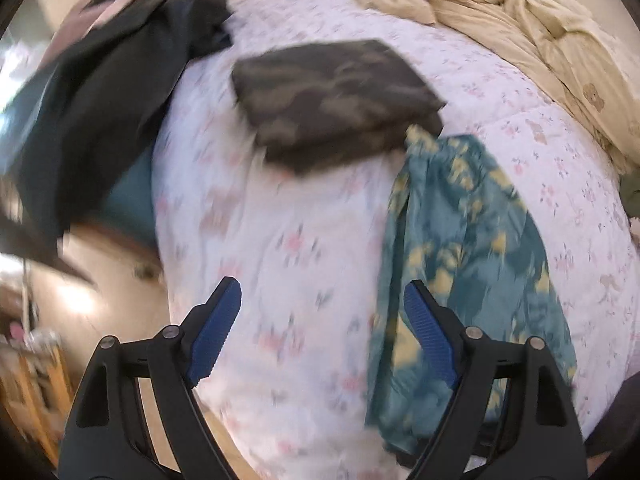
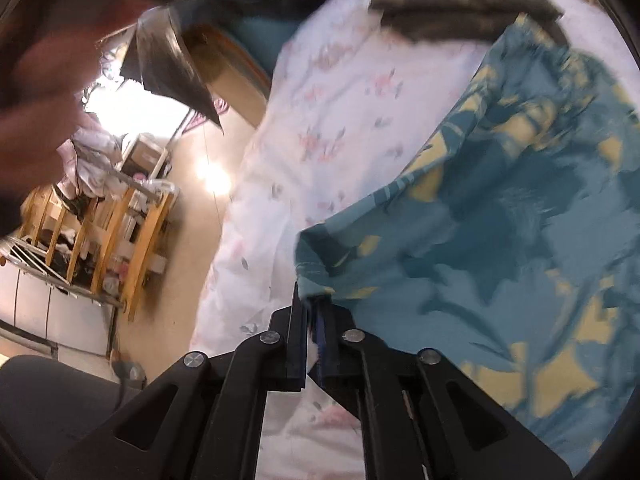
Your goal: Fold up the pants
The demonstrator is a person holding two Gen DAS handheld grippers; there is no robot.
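1 teal pants (image 2: 500, 208) in right gripper (image 2: 312, 312), 1 folded camouflage pants (image 1: 336, 100).

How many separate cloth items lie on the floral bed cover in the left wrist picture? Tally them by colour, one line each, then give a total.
Teal and yellow pants: 1
Camouflage folded garment: 1
Dark garment at the bed's left edge: 1
Cream blanket, crumpled: 1
Total: 4

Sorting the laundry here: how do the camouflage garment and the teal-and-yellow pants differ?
The camouflage garment is dark and lies folded in a flat rectangle; the teal-and-yellow pants are bright, unfolded and draped. The right gripper pinches the pants' edge; nothing grips the camouflage garment. Both rest on the floral quilt.
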